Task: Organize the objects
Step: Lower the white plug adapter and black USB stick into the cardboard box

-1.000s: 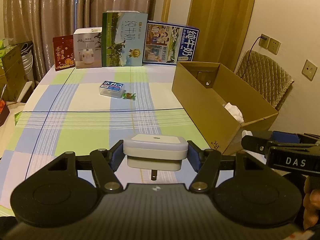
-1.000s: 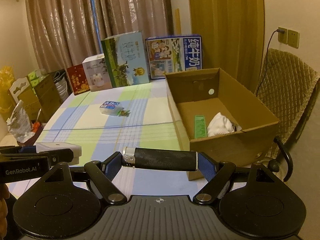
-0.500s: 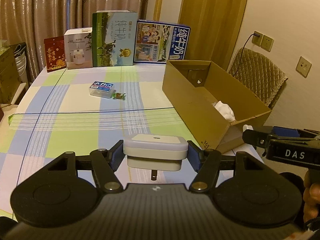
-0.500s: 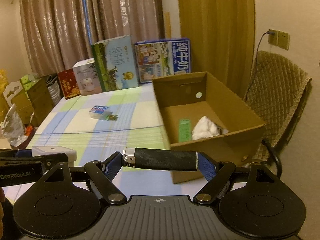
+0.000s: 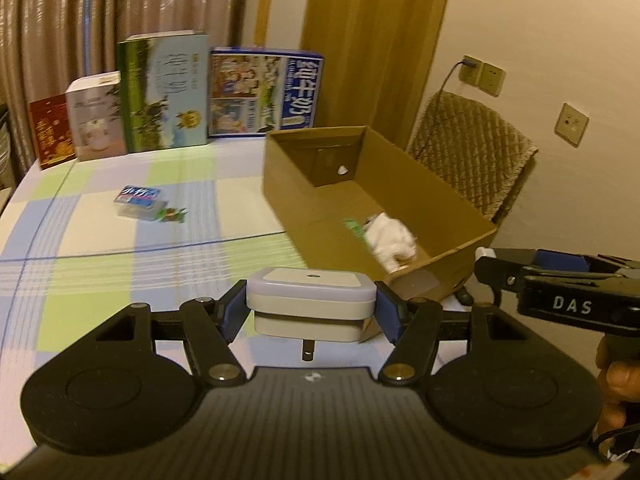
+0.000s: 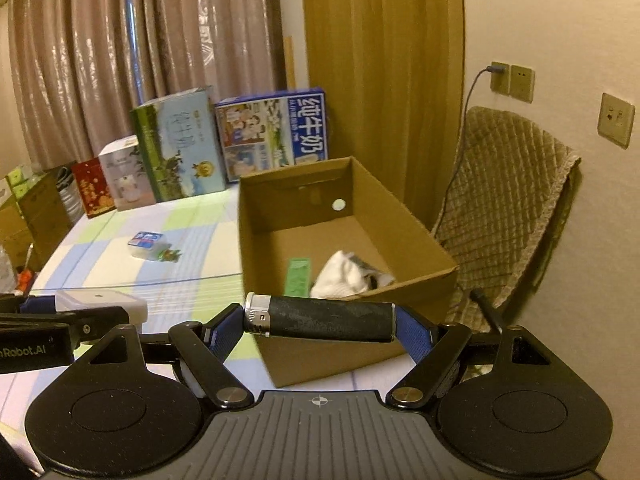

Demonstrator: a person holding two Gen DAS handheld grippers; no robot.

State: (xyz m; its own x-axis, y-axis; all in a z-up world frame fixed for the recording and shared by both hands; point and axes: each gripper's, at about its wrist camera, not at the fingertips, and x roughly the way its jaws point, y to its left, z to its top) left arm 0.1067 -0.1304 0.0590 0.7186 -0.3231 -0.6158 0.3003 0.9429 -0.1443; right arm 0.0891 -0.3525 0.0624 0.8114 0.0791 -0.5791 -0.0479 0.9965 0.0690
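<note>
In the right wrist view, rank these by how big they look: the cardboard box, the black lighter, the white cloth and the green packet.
1. cardboard box
2. lighter, though it is nearest the camera
3. white cloth
4. green packet

My right gripper (image 6: 320, 322) clamps a black lighter (image 6: 320, 322) crosswise above the cardboard box (image 6: 408, 280), where I see a white cloth (image 6: 346, 276) and green packet (image 6: 298, 276).

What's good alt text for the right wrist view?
The right gripper clamps a black lighter sideways, above the near wall of an open cardboard box holding a white cloth and a green packet. The left gripper holds a white plug-in adapter.
</note>
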